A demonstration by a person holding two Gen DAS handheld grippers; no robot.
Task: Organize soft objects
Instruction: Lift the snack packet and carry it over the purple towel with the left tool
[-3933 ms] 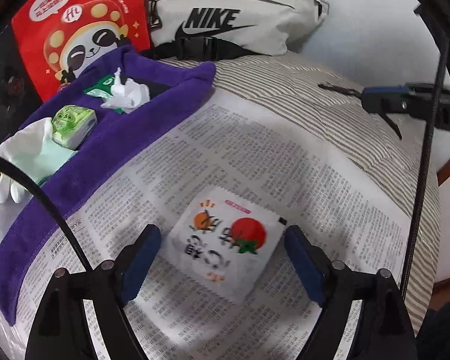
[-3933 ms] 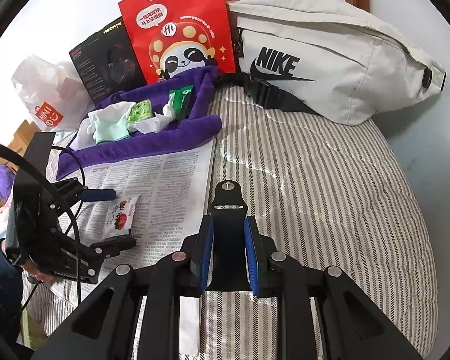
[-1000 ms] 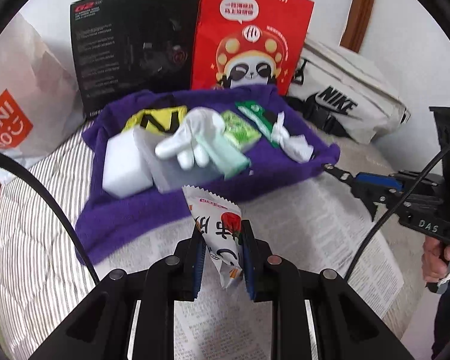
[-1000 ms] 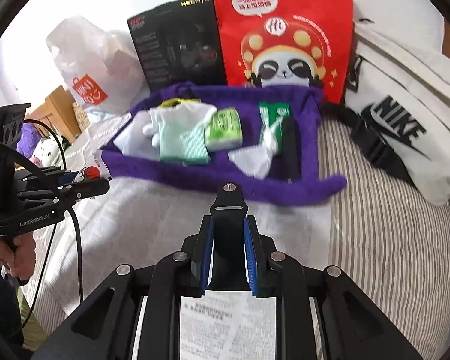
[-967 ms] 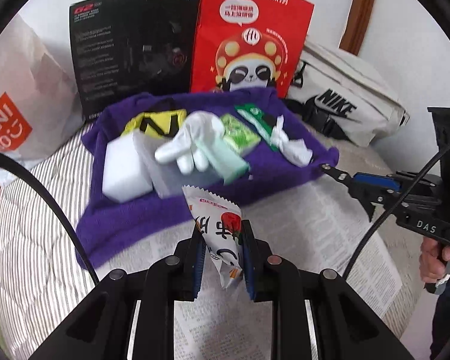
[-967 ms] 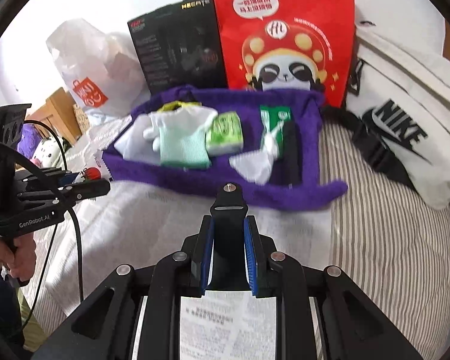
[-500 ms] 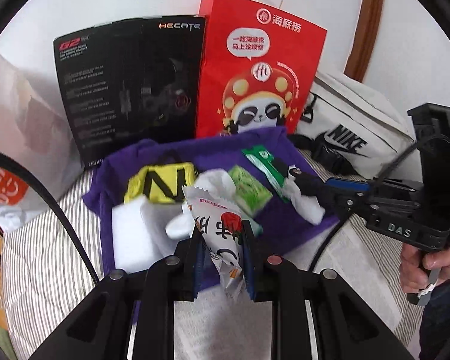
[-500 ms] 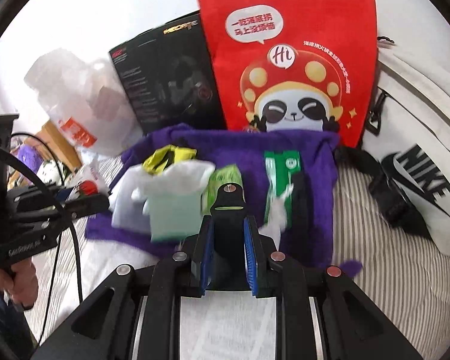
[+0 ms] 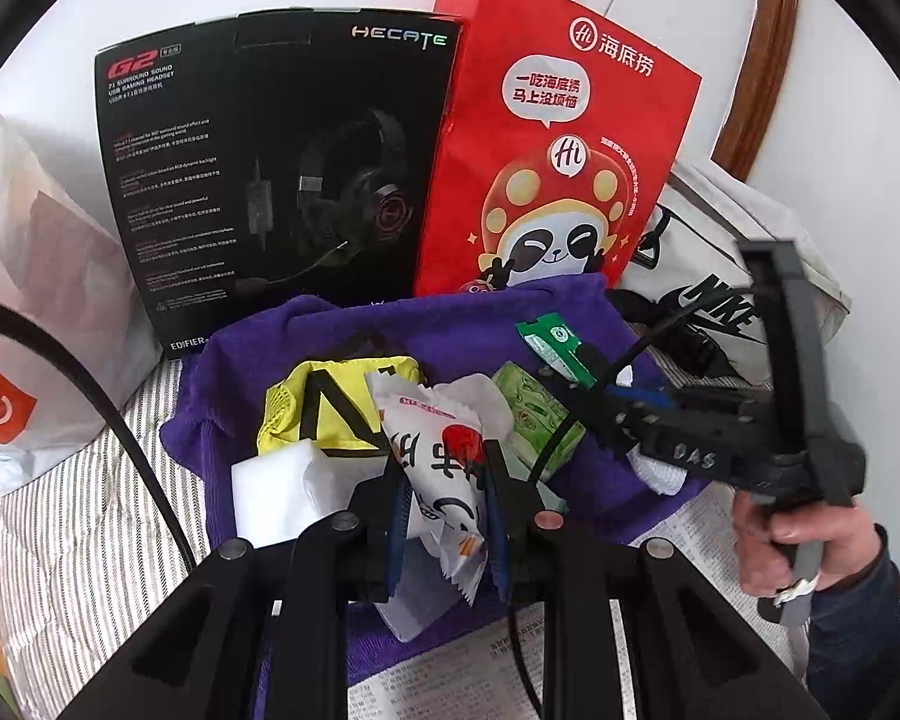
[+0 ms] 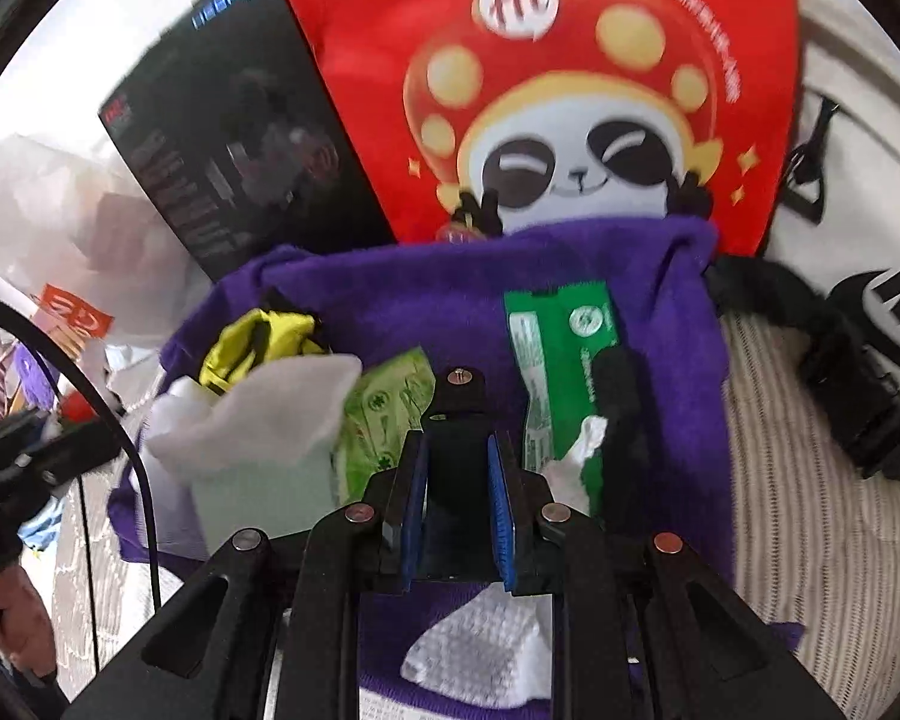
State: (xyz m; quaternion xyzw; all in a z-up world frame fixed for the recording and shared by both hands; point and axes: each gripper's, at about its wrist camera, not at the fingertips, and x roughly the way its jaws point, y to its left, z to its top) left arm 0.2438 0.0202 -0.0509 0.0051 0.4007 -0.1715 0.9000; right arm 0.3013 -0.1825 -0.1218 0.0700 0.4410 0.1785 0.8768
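A white snack packet (image 9: 444, 468) printed with a tomato is clamped upright between the blue pads of the left claw (image 9: 444, 516); its crimped lower end hangs out below the pads. The packet is carried above the purple towel (image 9: 450, 330), which is spread on the striped bed toward the head edge, just in front of a black headset box (image 9: 270, 180) and a red paper bag (image 9: 558, 138) that stand against the wall. On the towel other soft things are already gathered: a yellow and black pouch (image 9: 330, 402), a white sponge block (image 9: 282, 498), a light green tissue pack (image 9: 534, 408) and a dark green sachet (image 9: 555, 345).

The right claw (image 10: 457, 510) is nearly closed and nothing is seen between its pads. It hangs low over the same towel, near the tissue pack, the green sachet and a crumpled white tissue (image 10: 576, 456).

The step in hand is judged to be the delivery of the packet to the towel. For the next move, a free patch of towel must be chosen, probably at the near edge beside the sponge. The packet should be lowered there before the pads are opened, so that it is not dropped on the other things. Care is needed because the two claws are near each other.
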